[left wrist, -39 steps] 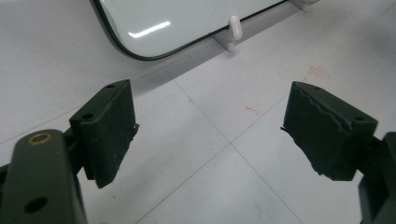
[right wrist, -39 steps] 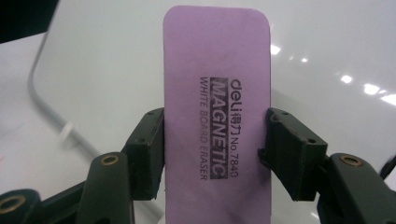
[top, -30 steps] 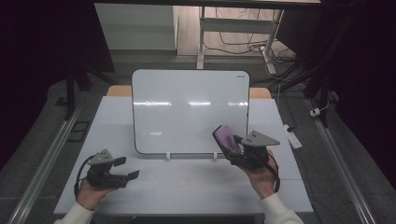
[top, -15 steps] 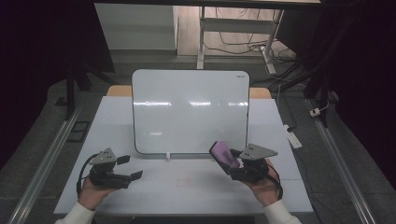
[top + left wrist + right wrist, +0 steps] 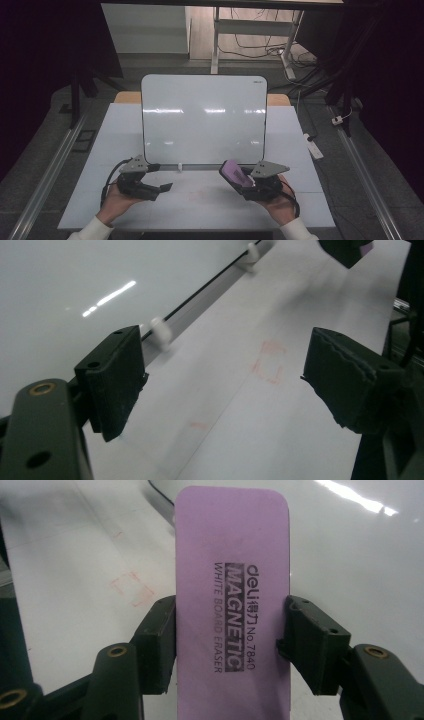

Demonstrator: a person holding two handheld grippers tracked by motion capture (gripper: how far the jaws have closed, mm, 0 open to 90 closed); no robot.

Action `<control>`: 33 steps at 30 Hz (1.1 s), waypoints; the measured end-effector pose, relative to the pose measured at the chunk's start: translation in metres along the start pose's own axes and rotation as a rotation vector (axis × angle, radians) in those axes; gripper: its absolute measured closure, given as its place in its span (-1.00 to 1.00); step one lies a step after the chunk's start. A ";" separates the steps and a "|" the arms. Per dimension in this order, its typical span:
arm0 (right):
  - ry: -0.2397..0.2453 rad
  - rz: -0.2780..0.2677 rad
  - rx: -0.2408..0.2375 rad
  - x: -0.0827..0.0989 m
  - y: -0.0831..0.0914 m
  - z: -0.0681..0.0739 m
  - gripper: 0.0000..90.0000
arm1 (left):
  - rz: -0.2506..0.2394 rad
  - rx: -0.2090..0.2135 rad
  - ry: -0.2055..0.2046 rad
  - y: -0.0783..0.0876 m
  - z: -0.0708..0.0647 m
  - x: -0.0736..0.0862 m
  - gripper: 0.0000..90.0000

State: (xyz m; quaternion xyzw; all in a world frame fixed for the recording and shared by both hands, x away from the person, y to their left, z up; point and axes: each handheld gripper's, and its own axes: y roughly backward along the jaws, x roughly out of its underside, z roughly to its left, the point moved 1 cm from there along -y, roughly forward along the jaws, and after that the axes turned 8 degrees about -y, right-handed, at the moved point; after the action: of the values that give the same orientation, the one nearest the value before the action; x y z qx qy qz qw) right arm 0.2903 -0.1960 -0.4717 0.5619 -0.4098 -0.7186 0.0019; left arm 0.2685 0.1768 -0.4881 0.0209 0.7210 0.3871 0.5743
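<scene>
A blank whiteboard (image 5: 204, 120) lies on the white table (image 5: 200, 205), and its glossy face also shows in the left gripper view (image 5: 75, 285). My right gripper (image 5: 245, 182) is shut on a purple magnetic whiteboard eraser (image 5: 234, 173), low over the table by the board's near edge. In the right gripper view both jaws of that gripper (image 5: 232, 630) press the sides of the eraser (image 5: 232, 570). My left gripper (image 5: 162, 187) hovers at the board's near left corner. Its jaws (image 5: 220, 380) stand open, have just been closing a little, and have nothing between them.
Small white clips (image 5: 179, 166) sit on the board's near edge. A faint red square mark (image 5: 267, 365) is drawn on the table. A power strip (image 5: 313, 145) lies on the floor to the right. Metal rails (image 5: 47, 175) run along both sides of the table.
My right gripper has sunk toward the table's near edge with the eraser in it. My left gripper has moved right, closer to the board's near edge.
</scene>
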 end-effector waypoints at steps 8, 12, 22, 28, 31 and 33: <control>0.033 0.028 -0.064 -0.004 -0.012 0.008 -0.10 | 0.013 0.082 -0.067 -0.024 -0.007 -0.025 -0.58; 0.059 0.052 -0.112 -0.004 -0.019 0.015 -0.10 | 0.014 0.120 -0.106 -0.034 -0.012 -0.038 -0.58; 0.107 0.067 -0.196 -0.006 -0.028 0.026 -0.10 | 0.029 0.237 -0.176 -0.054 -0.022 -0.058 -0.56; 0.131 0.068 -0.246 -0.006 -0.029 0.030 -0.10 | 0.044 0.313 -0.215 -0.062 -0.029 -0.060 -0.50; 0.144 0.069 -0.272 -0.007 -0.030 0.032 -0.10 | 0.049 0.341 -0.230 -0.064 -0.031 -0.061 -0.42; 0.149 0.071 -0.285 -0.007 -0.031 0.034 -0.10 | 0.053 0.356 -0.241 -0.066 -0.033 -0.061 -0.33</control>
State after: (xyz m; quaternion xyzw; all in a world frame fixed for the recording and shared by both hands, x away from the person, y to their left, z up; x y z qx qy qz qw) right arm 0.2798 -0.1524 -0.4829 0.5926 -0.3221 -0.7254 0.1373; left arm 0.2885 0.0842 -0.4755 0.1873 0.7033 0.2633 0.6332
